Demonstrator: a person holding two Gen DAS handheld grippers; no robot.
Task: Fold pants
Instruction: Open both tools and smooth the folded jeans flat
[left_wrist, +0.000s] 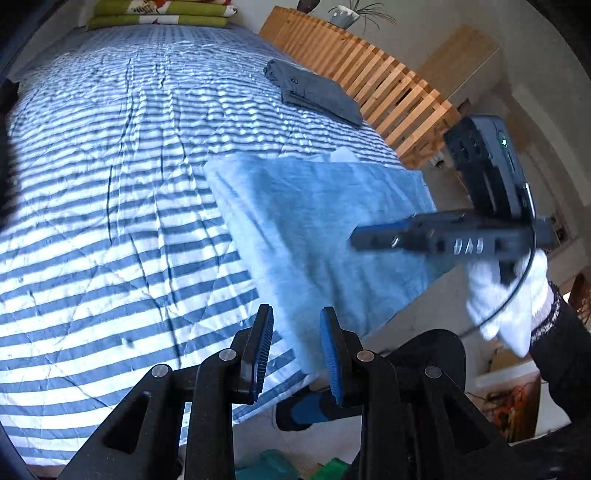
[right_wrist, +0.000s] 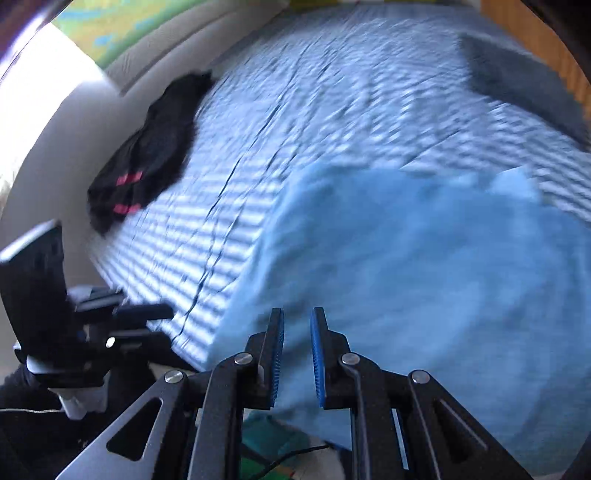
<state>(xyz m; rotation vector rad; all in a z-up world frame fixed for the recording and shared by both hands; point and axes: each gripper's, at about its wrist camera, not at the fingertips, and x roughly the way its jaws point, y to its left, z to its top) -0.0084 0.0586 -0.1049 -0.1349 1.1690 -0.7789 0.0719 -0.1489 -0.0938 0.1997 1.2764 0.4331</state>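
Note:
Light blue pants (left_wrist: 314, 229), folded into a broad panel, are held up over the near right corner of the striped bed (left_wrist: 110, 184). Their lower edge runs straight past the bed's side. My left gripper (left_wrist: 297, 314) has the near corner of the cloth between its narrowly parted fingers. My right gripper (right_wrist: 297, 314) is nearly closed, with the blue cloth (right_wrist: 424, 277) running between its pads. In the left wrist view the right gripper (left_wrist: 354, 242) reaches in from the right over the panel, carried by a white-gloved hand (left_wrist: 509, 295). Both views are blurred by motion.
A folded dark grey garment (left_wrist: 314, 92) lies at the bed's far right edge, next to a wooden slatted frame (left_wrist: 369, 74). A black garment with pink stripes (right_wrist: 147, 155) lies at the bed's left side by the wall. Green pillows (left_wrist: 162, 14) sit at the head.

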